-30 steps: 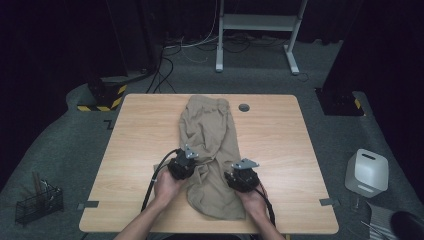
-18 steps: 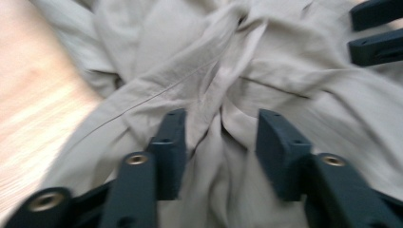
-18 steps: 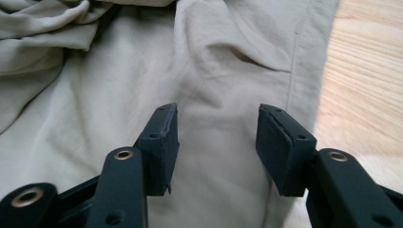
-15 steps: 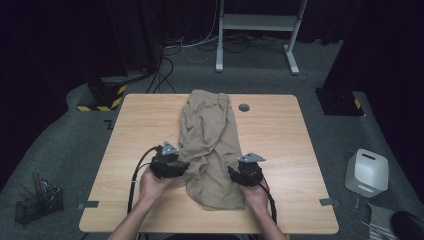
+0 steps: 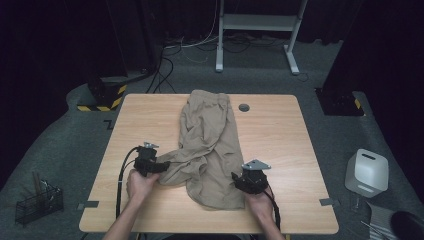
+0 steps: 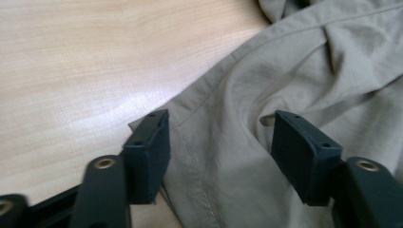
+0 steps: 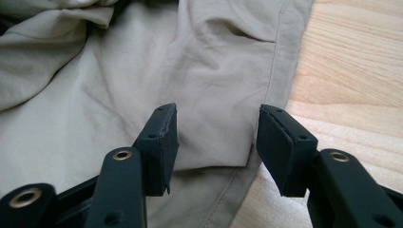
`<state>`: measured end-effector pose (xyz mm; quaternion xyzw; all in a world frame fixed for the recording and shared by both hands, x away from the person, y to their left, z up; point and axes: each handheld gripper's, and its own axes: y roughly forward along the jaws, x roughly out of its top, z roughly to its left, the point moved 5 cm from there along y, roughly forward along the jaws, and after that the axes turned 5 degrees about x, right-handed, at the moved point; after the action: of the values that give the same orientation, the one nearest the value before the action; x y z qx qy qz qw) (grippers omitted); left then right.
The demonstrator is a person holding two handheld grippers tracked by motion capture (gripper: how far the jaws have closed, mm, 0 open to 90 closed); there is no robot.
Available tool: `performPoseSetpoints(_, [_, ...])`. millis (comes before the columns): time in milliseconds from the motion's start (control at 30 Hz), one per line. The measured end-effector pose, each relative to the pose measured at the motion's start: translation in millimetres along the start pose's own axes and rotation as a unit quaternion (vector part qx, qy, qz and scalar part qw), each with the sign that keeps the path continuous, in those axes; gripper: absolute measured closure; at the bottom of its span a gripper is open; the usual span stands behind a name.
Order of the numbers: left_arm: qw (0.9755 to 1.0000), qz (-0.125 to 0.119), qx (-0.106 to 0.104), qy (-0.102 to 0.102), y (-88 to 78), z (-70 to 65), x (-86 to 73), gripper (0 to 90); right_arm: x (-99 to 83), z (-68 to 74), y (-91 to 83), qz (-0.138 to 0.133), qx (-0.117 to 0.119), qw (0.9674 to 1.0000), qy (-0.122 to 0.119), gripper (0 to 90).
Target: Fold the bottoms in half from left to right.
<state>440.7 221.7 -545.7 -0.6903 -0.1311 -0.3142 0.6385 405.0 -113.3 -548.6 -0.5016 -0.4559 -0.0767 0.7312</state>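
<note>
1. Location: the khaki garment (image 5: pixel 210 145), apparently trousers or shorts, lies crumpled along the middle of the wooden surface (image 5: pixel 280 135), reaching from the far edge toward the near edge, with one flap pulled out toward the person's left.
2. Handling, as judged: thin woven cloth, light and limp. It will sag and fold when lifted and drag across the wood instead of sliding as one piece. It is not fragile, and it is not slippery against the pads.
3. Grip points, as judged: take the stitched hems and seams, where the doubled cloth gives the jaws more to bite on than a single layer.
4. Left gripper (image 6: pixel 218 142): jaws apart, straddling a hemmed corner of the garment, nothing clamped.
5. Right gripper (image 7: pixel 216 142): jaws apart over a seamed edge beside bare wood, nothing clamped.
6. View differences: the high view gives the whole outline of the garment, both hands at its near end and a small dark disc (image 5: pixel 244 107) on the surface. The two gripper views give the stitching, the hem lines and the jaw gap, which are too small to read from above.
</note>
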Motion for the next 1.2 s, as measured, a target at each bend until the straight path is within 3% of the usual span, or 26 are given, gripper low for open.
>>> performPoseSetpoints(33, [1.0, 0.003, 0.001, 0.0, 0.3, -1.6, 0.6, 40.8, -1.0, 0.4, 0.2, 0.001, 0.001, 1.0, 0.001, 51.0])
performPoseSetpoints(67, [0.9999, 0.004, 0.007, 0.014, 0.3, -1.9, 1.7, 42.6, -2.1, 0.8, 0.7, 0.005, 0.003, 1.0, 0.0, 52.6])
performPoseSetpoints(133, [0.9991, 0.003, 0.02, 0.037, 1.3, -5.0, 3.2, 56.7, -3.5, 0.9, 2.3, 0.011, 0.005, 0.9999, -0.007, 54.0])
performPoseSetpoints(233, [0.9996, 0.013, -0.004, 0.026, 0.4, -3.4, 6.7, 81.5, -4.0, 0.5, 3.3, 0.012, 0.007, 0.9999, -0.003, 54.7])
performPoseSetpoints(267, [0.9997, 0.005, -0.003, 0.024, -2.6, -2.9, 8.0, 88.2, -4.1, 0.1, 3.8, 0.012, 0.008, 0.9999, -0.004, 54.9])
performPoseSetpoints(300, [0.9995, -0.014, -0.008, 0.026, -8.5, -4.1, 10.1, 88.8, -3.9, 0.0, 4.1, 0.011, 0.008, 0.9999, -0.004, 55.1])
performPoseSetpoints(333, [0.9987, -0.038, -0.026, 0.023, -16.3, -7.2, 12.8, 89.0, -3.7, 0.1, 3.9, 0.012, 0.009, 0.9999, -0.003, 55.1])
performPoseSetpoints(367, [0.997, -0.059, -0.044, 0.022, -25.5, -11.5, 15.7, 89.0, -3.8, 0.0, 3.6, 0.012, 0.009, 0.9999, -0.002, 55.1])
performPoseSetpoints(433, [0.9931, -0.088, -0.067, 0.038, -46.0, -22.0, 22.5, 89.0, -3.9, 0.0, 3.1, 0.013, 0.01, 0.9999, -0.002, 55.0])
performPoseSetpoints(467, [0.9892, -0.11, -0.087, 0.045, -59.8, -30.8, 26.2, 89.0, -3.5, 0.6, 2.4, 0.012, 0.011, 0.9999, -0.001, 55.0])
performPoseSetpoints(567, [0.981, -0.134, -0.118, 0.077, -80.7, -56.7, 29.9, 88.7, -2.5, 5.5, -3.0, 0.005, 0.018, 0.9998, -0.009, 54.3])
performPoseSetpoints(667, [0.9725, -0.123, -0.152, 0.127, -81.1, -92.8, 21.3, 87.6, -6.1, 11.4, -8.8, 0.008, 0.022, 0.9994, -0.024, 54.2])
performPoseSetpoints(733, [0.9695, -0.101, -0.164, 0.151, -68.1, -114.4, 12.9, 86.2, -9.7, 14.4, -12.9, 0.008, 0.029, 0.9992, -0.025, 54.2])
performPoseSetpoints(833, [0.9704, -0.059, -0.161, 0.17, -38.6, -133.8, 2.4, 85.5, -16.3, 16.7, -13.9, 0.016, 0.031, 0.999, -0.027, 53.9])
performPoseSetpoints(933, [0.9729, -0.027, -0.13, 0.189, -14.5, -137.9, -2.2, 86.9, -20.9, 17.1, -11.3, 0.017, 0.025, 0.999, -0.032, 54.8])
performPoseSetpoints(1067, [0.9777, -0.019, -0.096, 0.186, -2.2, -126.4, 10.0, 88.8, -14.9, 16.3, -3.6, 0.017, 0.02, 0.9986, -0.047, 55.4])
performPoseSetpoints(1133, [0.9818, -0.014, -0.084, 0.17, 0.9, -115.9, 18.9, 88.9, -8.5, 14.2, 4.2, 0.014, 0.02, 0.9987, -0.045, 55.4])
performPoseSetpoints(1167, [0.9833, -0.018, -0.081, 0.162, -1.8, -111.9, 22.8, 88.9, -4.6, 13.8, 8.5, 0.013, 0.02, 0.9987, -0.044, 55.3])
performPoseSetpoints(1200, [0.9832, -0.031, -0.083, 0.159, -8.5, -109.1, 26.4, 88.9, -0.7, 13.1, 12.6, 0.014, 0.019, 0.9987, -0.045, 55.4])
